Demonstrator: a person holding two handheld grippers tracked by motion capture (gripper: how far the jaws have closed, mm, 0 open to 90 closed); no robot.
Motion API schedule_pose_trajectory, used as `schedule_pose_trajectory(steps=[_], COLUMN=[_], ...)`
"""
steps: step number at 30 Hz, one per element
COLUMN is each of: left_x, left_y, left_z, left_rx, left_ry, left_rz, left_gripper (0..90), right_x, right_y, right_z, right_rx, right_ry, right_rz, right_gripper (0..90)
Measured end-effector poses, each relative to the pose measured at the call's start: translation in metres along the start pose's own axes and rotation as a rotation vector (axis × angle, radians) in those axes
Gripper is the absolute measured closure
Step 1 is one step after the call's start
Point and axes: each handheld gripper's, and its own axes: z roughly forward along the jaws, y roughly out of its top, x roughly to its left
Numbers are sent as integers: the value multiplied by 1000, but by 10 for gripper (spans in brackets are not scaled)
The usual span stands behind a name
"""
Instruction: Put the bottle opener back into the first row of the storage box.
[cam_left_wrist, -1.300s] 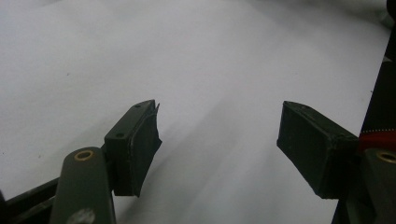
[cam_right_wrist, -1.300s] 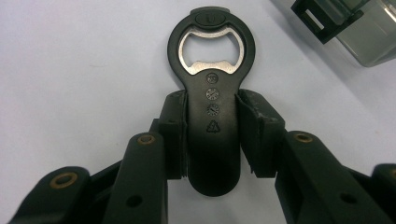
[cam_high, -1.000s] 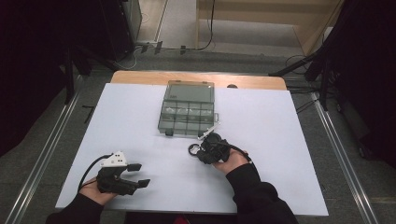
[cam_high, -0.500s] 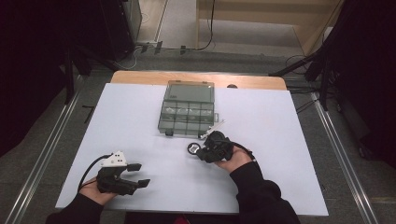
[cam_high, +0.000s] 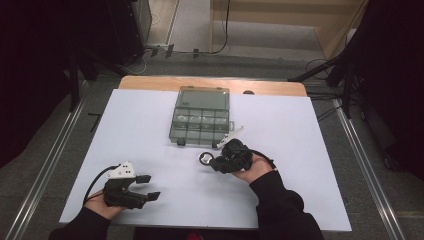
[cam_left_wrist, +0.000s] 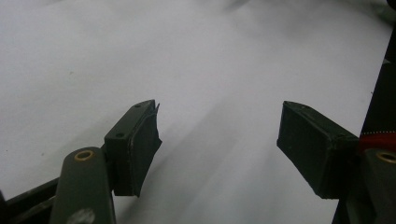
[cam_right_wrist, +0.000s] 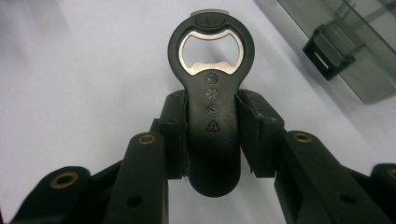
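A black bottle opener (cam_right_wrist: 212, 107) is clamped by its handle between the pads of the right hand-held gripper (cam_right_wrist: 212, 135), its metal-lined ring pointing away from the hand and held just above the white table (cam_high: 150, 130). Seen from the high view, the right hand-held gripper (cam_high: 220, 162) is carried near the middle of the table, with the opener's ring (cam_high: 205, 159) projecting toward the left and lying just in front of a smoky, transparent compartment box (cam_high: 201, 120) (lid closed, a black latch visible at its near edge). A small white object (cam_high: 231, 136) is seen beside the box's near right corner; what it is cannot be made out. The left hand-held gripper (cam_high: 147, 187) is held low at the near left of the table, well apart from the box and the opener. In the left gripper view its jaws are spread wide over bare white surface, with nothing between the pads (cam_left_wrist: 140, 149).
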Motion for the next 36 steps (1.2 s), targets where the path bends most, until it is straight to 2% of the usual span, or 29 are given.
schedule_pose_trajectory(steps=[4,8,10,11,16,19,23,27,31,36], left_x=[1,1,1,1,1,1,1,1,1,1], left_y=[0,0,0,1,1,0,1,1,1,1], left_z=[-1,0,0,0,0,-1,0,0,1,1], left_rx=[-3,1,0,0,1,-3,-2,-2,-9,-9], left_ry=[1,3,3,2,1,-2,-1,-5,-7,-10], left_rz=[-4,-3,-4,-4,0,-3,-3,-2,-4,-4], left_gripper=[287,287,287,287,287,287,287,287,287,287], right_x=[-3,-7,-8,-10,-17,-19,-23,-26,-28,-28], right_y=[3,5,6,8,16,21,27,34,39,46], right_z=[0,2,2,2,2,-1,-4,-5,-7,-9], right_rx=[5,27,28,25,33,28,40,53,36,45], right_ry=[37,61,74,96,147,175,184,200,218,232], right_rz=[-68,-162,-175,-201,-221,-251,-288,-297,-299,-337], right_gripper=[659,658,659,659,659,659,659,659,659,659])
